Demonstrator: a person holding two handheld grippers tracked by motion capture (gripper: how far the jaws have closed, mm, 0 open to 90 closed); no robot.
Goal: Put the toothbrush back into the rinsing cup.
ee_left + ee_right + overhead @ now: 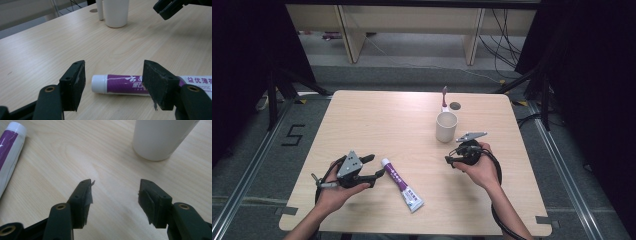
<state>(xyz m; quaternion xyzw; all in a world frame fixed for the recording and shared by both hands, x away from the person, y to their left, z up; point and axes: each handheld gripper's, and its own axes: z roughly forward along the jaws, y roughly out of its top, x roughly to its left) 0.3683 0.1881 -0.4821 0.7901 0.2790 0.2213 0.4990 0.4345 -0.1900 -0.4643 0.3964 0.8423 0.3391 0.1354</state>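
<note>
Both grippers spread and empty over the counter — toothpaste tube lying between them.

The toothbrush (444, 98) stands half hidden behind the white cup (446, 126) near the counter's (377, 115) far edge. The left gripper (379, 165), jaws wide, hangs at the cap end of the toothpaste tube (402, 184) near the front edge, not touching — one jaw hides its middle in the left gripper view. The right gripper (451, 161) gapes over bare wood just before the cup.

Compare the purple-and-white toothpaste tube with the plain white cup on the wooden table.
The purple-and-white toothpaste tube lies flat on its side, while the plain white cup stands upright. The tube bears purple print; the cup is unmarked. The tube lies beside the open left gripper; the cup stands just beyond the open right gripper. Both rest free on the wooden table, gripped by neither.
</note>
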